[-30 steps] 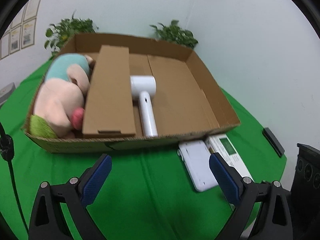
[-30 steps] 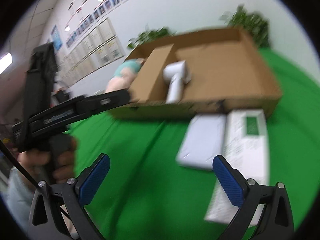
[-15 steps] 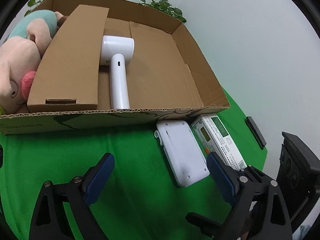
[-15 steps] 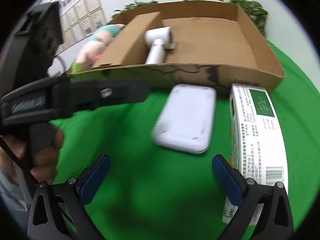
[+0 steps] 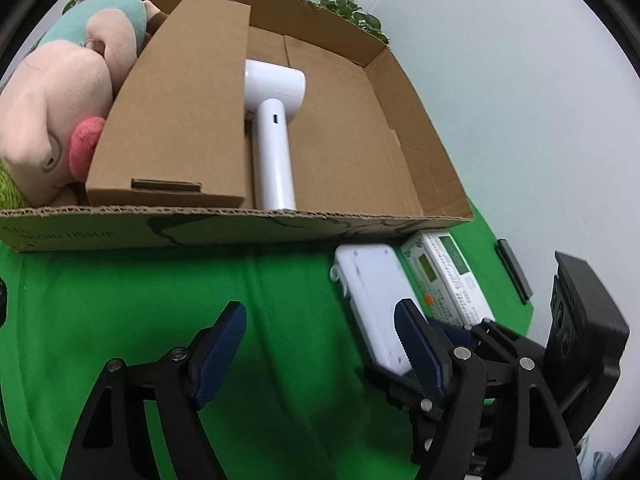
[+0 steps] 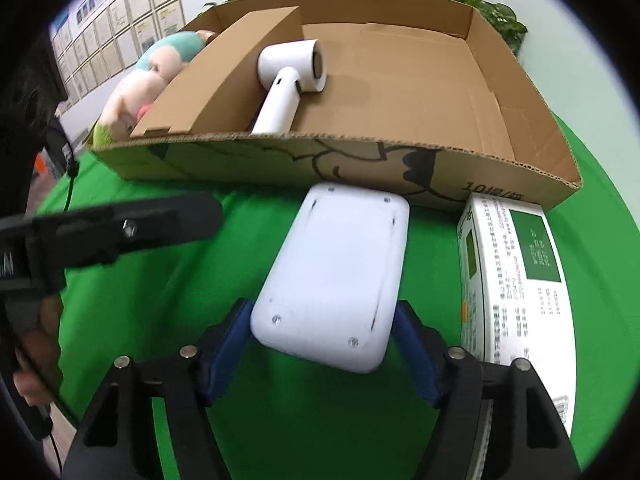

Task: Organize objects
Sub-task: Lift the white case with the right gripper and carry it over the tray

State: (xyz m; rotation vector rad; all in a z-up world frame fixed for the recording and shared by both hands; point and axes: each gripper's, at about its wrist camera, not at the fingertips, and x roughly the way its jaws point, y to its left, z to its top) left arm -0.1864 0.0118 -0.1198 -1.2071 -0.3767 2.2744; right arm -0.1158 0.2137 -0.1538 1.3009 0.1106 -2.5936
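Note:
My right gripper (image 6: pixel 324 336) is closing on a flat white device (image 6: pixel 336 280); its blue pads sit against the two sides of the near end. The device (image 5: pixel 368 296) lies on green cloth before a low cardboard box (image 6: pixel 280 156). My left gripper (image 5: pixel 320 336) hovers over bare cloth left of the device, jaws closing with nothing between them. Inside the box (image 5: pixel 240 224) lie a white hair dryer (image 5: pixel 272 144), a closed brown carton (image 5: pixel 188 100) and a plush toy (image 5: pixel 52 112). A white and green carton (image 6: pixel 516 280) lies right of the device.
The box's right half has bare floor beyond the hair dryer (image 6: pixel 284 92). Potted plants (image 6: pixel 496 16) stand behind the box against a white wall. A small black bar (image 5: pixel 514 272) lies near the cloth's right edge. A hand (image 6: pixel 32 344) grips the left tool's handle.
Both grippers sank and moved in toward the box front. Both pairs of jaws narrowed. The right gripper's pads came around the near end of the white device.

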